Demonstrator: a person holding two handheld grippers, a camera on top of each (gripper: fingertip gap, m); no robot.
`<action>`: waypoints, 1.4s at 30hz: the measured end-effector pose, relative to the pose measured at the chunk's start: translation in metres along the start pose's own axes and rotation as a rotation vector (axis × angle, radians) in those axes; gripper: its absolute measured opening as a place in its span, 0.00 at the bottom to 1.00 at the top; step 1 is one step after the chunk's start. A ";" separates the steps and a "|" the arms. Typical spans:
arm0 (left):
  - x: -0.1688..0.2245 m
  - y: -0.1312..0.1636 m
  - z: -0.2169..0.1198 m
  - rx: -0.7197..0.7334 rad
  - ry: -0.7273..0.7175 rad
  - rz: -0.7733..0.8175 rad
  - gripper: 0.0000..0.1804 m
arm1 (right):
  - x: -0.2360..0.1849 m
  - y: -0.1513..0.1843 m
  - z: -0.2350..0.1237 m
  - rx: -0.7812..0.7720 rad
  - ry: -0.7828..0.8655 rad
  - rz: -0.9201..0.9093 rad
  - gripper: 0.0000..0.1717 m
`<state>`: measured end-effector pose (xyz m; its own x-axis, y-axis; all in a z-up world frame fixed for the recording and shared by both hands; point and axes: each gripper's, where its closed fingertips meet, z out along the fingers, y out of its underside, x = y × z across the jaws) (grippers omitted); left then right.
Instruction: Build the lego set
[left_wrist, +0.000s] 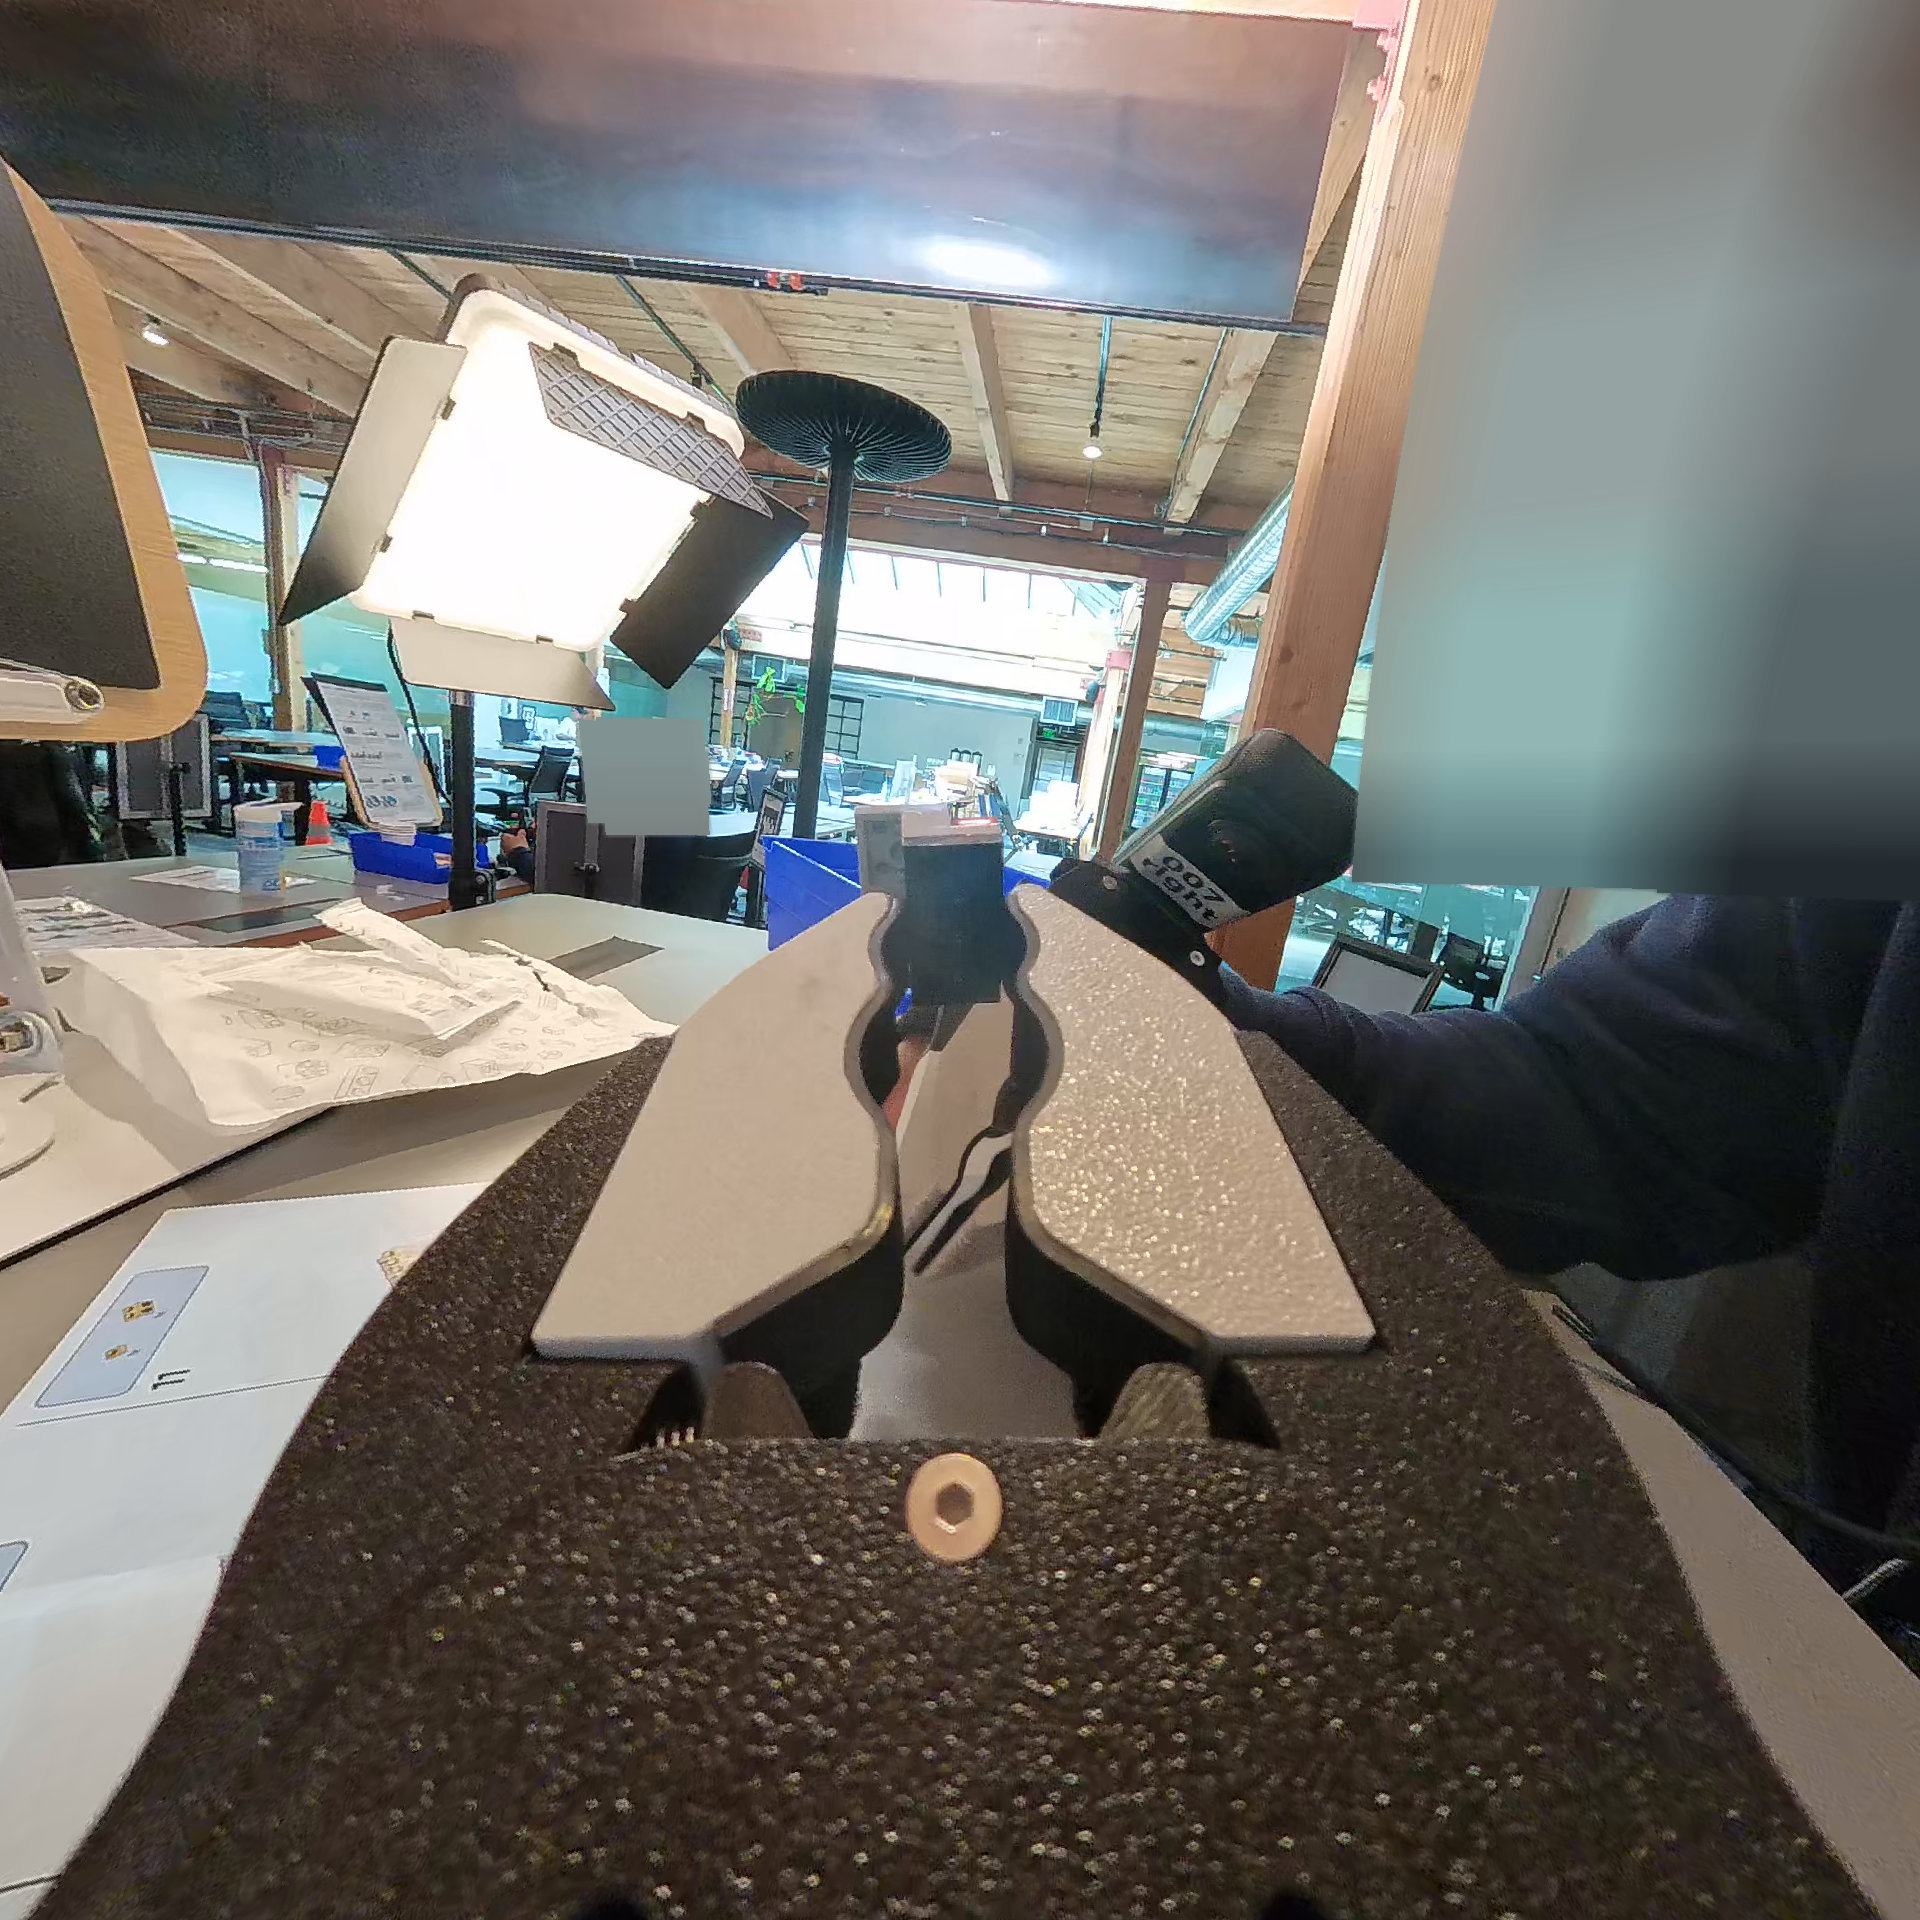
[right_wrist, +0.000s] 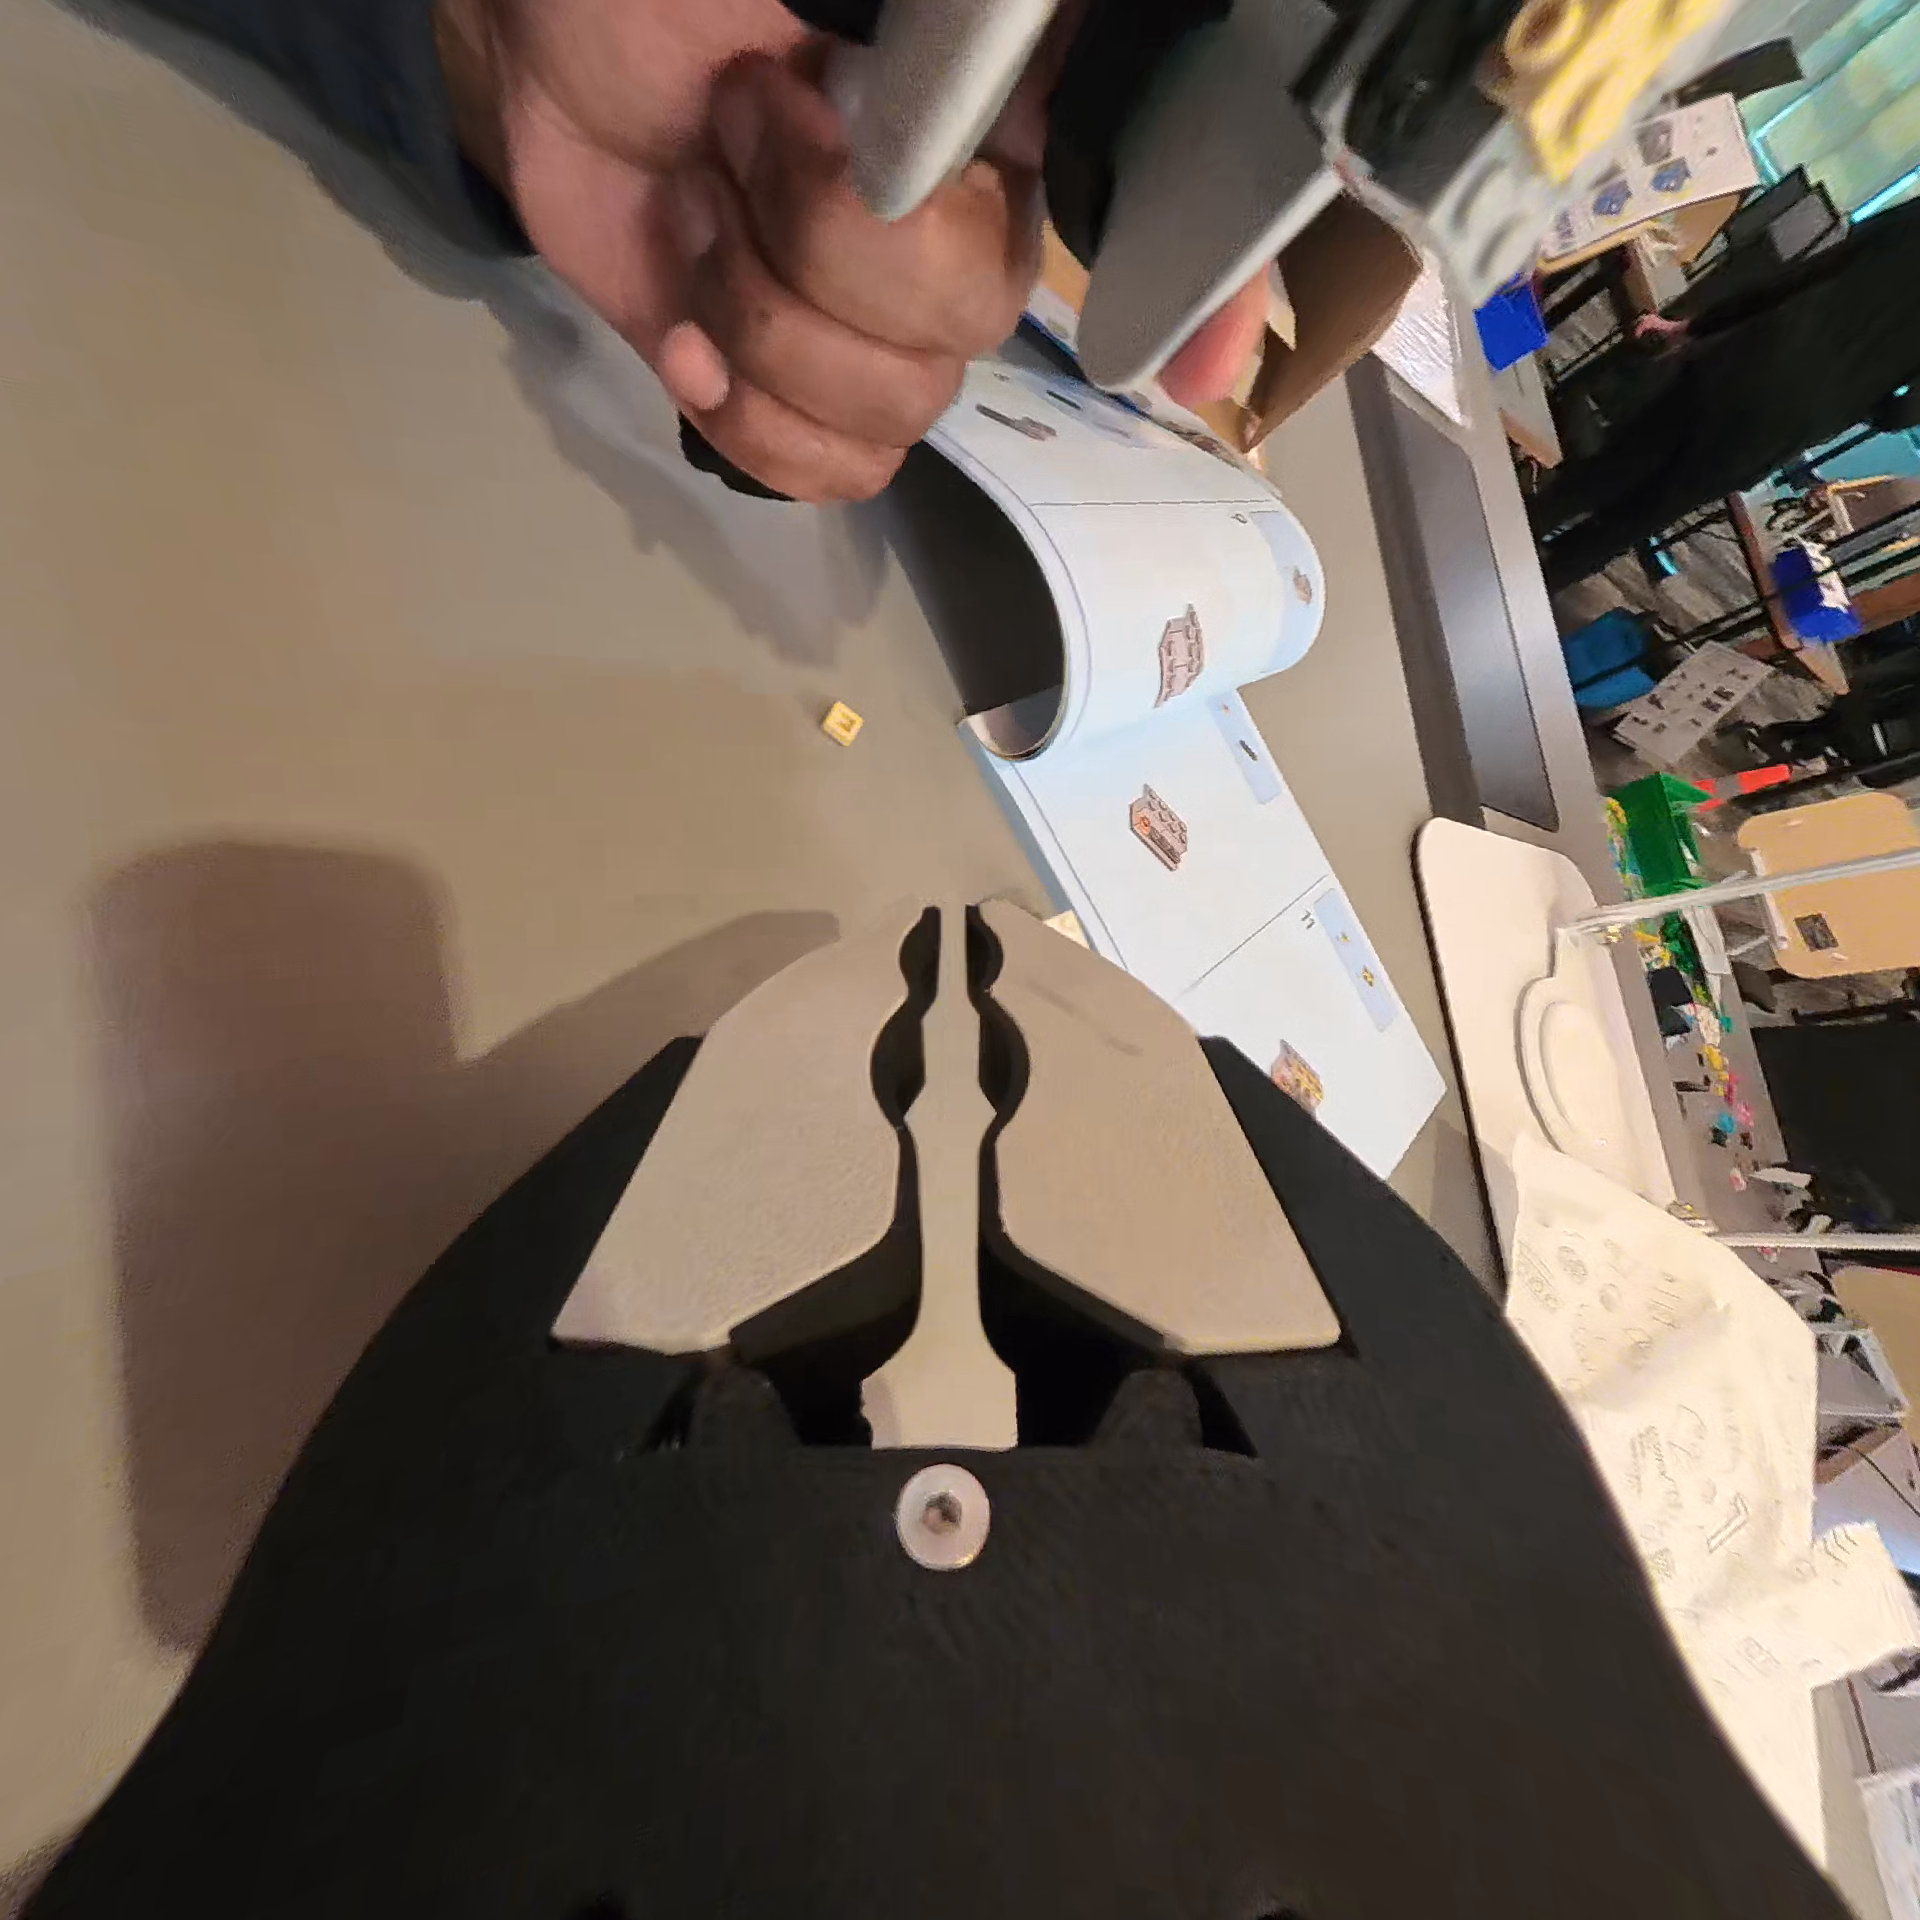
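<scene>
**Left wrist view.** Left gripper nearest the lens, black body low in frame. Jaws stand narrow, closed on a small brick assembly: a black block with a grey piece at its left and a thin light layer on top. Both fingertips press its sides, and it is held up clear of the table.
- Instruction booklet lies open, flat on the table, lower left.
- Torn white paper bag lies crumpled beyond it; contents cannot be told.
- Blue bin sits behind the fingertips, a shallower blue tray farther left. Too far off to see what either holds.
- Dark sleeve reaches in from the right.

**Right wrist view.** Right gripper pointing down at bare table. Jaws almost together, only a thin slit, with tabletop showing through and nothing between the fingers.
- Small pale piece sits just beside the right fingertip, at the booklet's edge.
- Loose yellow tile lies alone on the table, apart from the fingertips.
- Hand grips the left gripper's handle, top of frame. The assembly there is blurred, with yellow and grey showing.
- Cardboard box is open under that gripper; inside not visible.
- White tray sits at right, with small coloured pieces scattered past it.
</scene>
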<state>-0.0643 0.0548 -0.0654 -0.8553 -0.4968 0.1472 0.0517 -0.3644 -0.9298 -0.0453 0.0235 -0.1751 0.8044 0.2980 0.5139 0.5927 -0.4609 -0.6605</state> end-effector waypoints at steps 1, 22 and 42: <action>0.000 -0.001 0.000 0.002 -0.001 0.001 0.09 | -0.002 -0.003 0.002 0.019 -0.005 0.015 0.04; 0.001 -0.034 -0.010 0.102 -0.043 0.039 0.09 | -0.027 -0.005 0.083 -0.235 -0.072 0.506 0.06; -0.001 -0.020 -0.008 0.062 -0.045 0.017 0.09 | -0.006 0.026 -0.020 -0.073 -0.131 0.247 0.14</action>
<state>-0.0688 0.0689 -0.0494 -0.8300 -0.5377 0.1481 0.0986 -0.4029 -0.9099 -0.0360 -0.0070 -0.1846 0.9252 0.2723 0.2643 0.3775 -0.5904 -0.7133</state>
